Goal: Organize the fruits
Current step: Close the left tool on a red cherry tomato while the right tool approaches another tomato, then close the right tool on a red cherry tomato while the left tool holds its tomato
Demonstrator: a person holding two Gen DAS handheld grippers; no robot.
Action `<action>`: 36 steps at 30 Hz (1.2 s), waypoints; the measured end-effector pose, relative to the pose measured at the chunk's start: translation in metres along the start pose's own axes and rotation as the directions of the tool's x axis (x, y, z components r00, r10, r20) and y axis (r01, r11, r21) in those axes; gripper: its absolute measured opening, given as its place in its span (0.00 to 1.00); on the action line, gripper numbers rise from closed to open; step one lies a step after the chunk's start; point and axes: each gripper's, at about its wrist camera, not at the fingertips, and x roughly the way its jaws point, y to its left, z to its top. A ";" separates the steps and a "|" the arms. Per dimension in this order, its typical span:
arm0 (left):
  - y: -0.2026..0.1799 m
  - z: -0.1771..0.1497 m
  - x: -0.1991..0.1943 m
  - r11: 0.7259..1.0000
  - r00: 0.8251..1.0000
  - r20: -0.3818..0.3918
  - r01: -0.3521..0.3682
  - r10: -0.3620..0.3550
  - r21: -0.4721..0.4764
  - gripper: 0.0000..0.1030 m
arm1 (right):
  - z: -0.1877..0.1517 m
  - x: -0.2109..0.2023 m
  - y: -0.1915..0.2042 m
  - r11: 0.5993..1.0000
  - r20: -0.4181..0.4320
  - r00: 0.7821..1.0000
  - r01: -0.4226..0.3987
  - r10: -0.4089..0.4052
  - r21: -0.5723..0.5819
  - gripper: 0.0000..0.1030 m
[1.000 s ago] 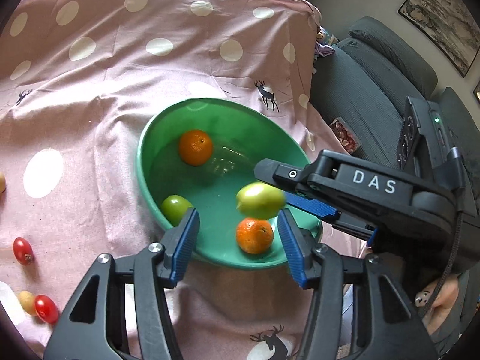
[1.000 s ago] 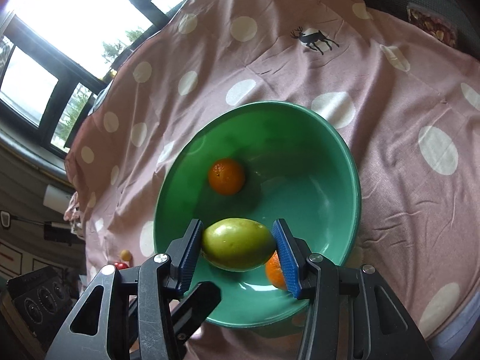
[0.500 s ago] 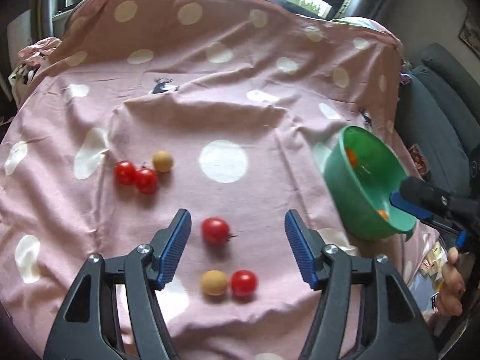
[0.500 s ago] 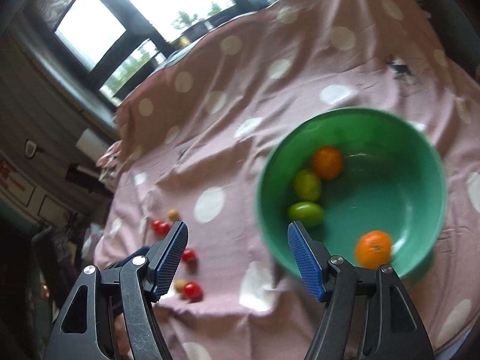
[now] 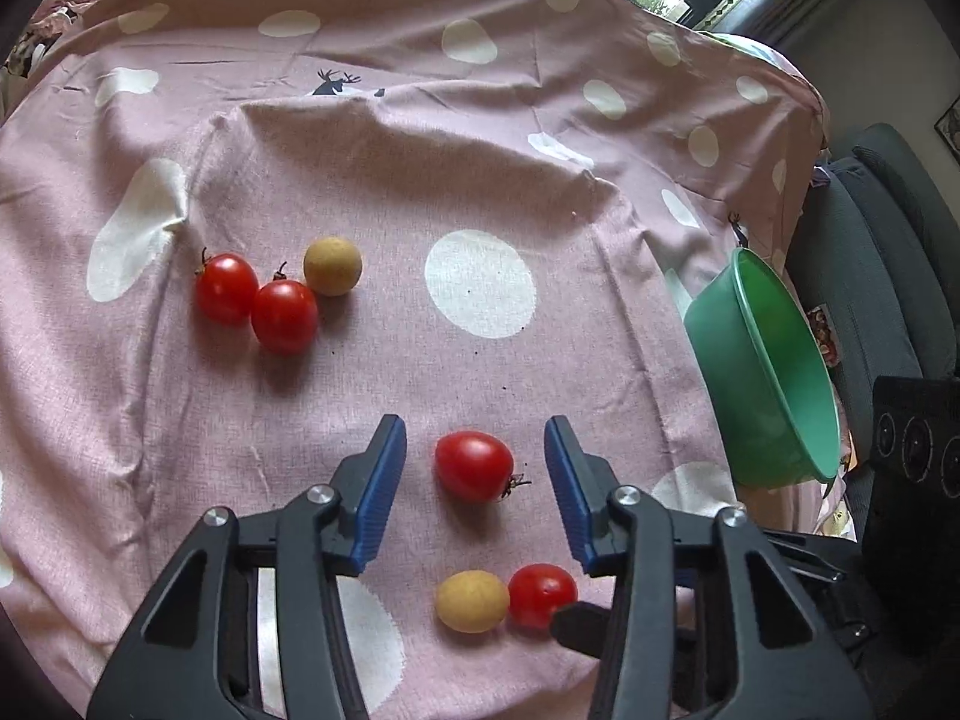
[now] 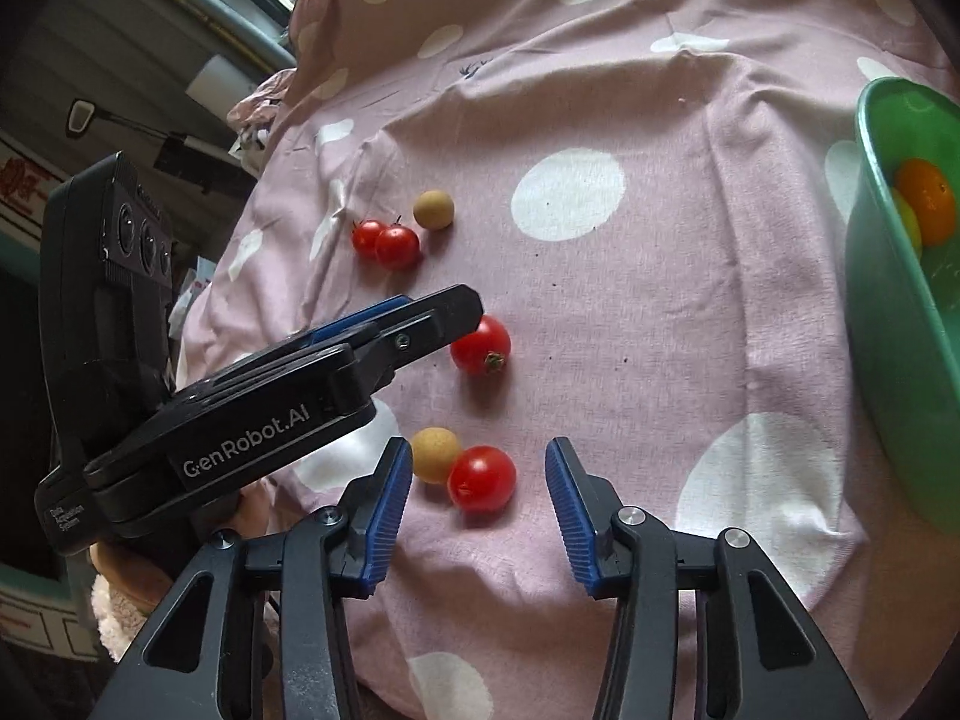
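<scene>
Over pink spotted cloth point(image 5: 372, 396), left claw point(image 5: 474, 480) closing around lone tomato point(image 5: 474, 465), pads not touching. Right claw point(image 6: 477, 495) closing over tomato point(image 6: 482, 477) touching tan fruit point(image 6: 435, 453); no grip.

Risks: round fruit rolls off, neighbour nudged, claws collide.

Green bowl point(image 6: 894, 312) cut off; contents probably incomplete.

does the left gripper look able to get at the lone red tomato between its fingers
Probably yes. The left gripper points down at the lone tomato, which lies on the cloth framed by the closing jaws, neither pad touching it. Nothing lies in between; the other fruits sit apart.
</scene>
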 end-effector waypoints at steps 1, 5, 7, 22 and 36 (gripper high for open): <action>0.001 0.000 0.001 1.000 1.000 -0.001 0.010 -0.010 0.002 0.44 | -0.001 0.001 0.001 1.000 -0.006 1.000 -0.004 0.004 -0.005 0.48; 0.003 -0.001 0.004 1.000 1.000 -0.011 0.029 -0.029 -0.011 0.40 | -0.004 0.005 0.006 1.000 -0.018 1.000 -0.014 0.014 -0.019 0.43; 0.005 -0.002 0.007 0.999 0.999 -0.021 0.040 -0.040 -0.020 0.40 | -0.005 0.010 0.006 1.000 -0.031 1.000 -0.003 0.002 -0.016 0.40; 0.011 -0.007 0.016 0.998 0.999 -0.022 0.038 -0.039 -0.054 0.29 | -0.007 0.023 0.001 1.000 -0.065 0.998 0.002 -0.001 0.013 0.35; 0.006 -0.008 0.007 0.999 0.999 0.014 0.031 -0.030 -0.040 0.29 | -0.004 0.019 -0.001 0.999 -0.046 0.999 -0.027 0.029 0.027 0.27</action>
